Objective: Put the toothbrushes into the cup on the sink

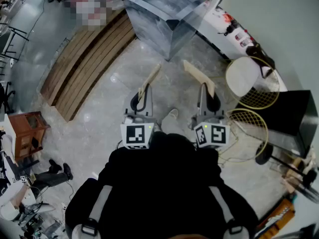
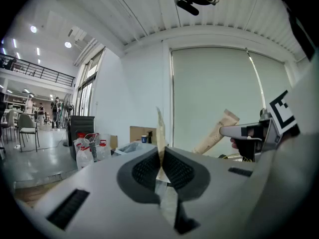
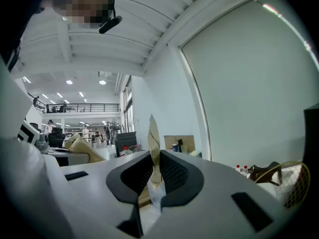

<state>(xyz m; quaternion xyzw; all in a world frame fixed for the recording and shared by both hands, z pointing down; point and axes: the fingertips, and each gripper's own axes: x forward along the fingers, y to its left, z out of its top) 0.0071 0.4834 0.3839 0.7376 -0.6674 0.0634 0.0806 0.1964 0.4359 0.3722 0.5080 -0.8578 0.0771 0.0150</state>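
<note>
Each gripper is shut on a tan paper-wrapped toothbrush packet. In the head view my left gripper holds its packet pointing forward over the floor, and my right gripper holds the other packet. The left gripper view shows the jaws pressed on the thin packet, with the right one's packet beside it. In the right gripper view the pads pinch the packet. A grey-blue block-shaped unit stands ahead. I see no cup.
Wooden slats lie on the floor at the left. Gold wire chairs and a black box stand at the right, a small brown cabinet at the far left. Water jugs stand in the left gripper view.
</note>
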